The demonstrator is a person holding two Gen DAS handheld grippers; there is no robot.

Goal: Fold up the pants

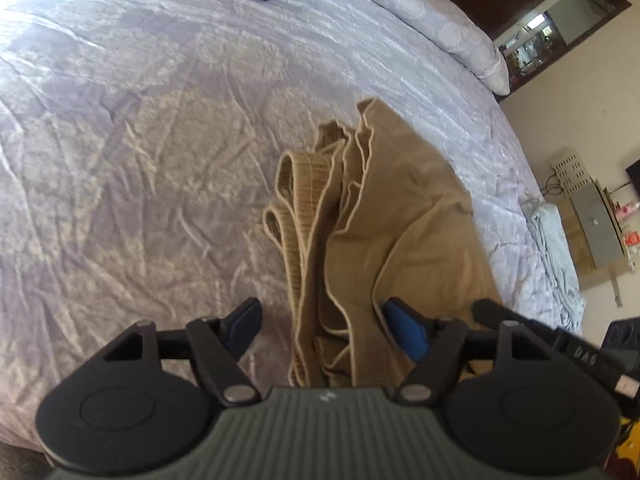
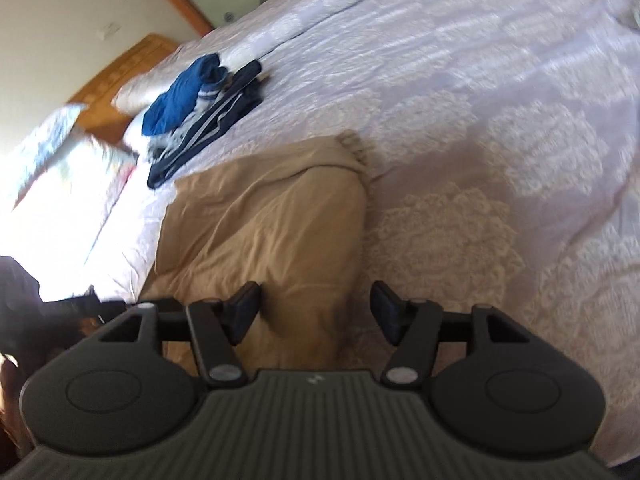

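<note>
Tan pants (image 1: 384, 240) bunched on bedspread (image 1: 140, 140), between wide left gripper (image 1: 326, 322) jaws; right gripper (image 2: 316, 308) likewise wide, gripping nothing (layers loose). Risk: fold springs apart.

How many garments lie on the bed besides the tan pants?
3, as far as shows: a blue garment, a striped grey piece and dark striped pants, piled near the pillows; more may be hidden.
</note>
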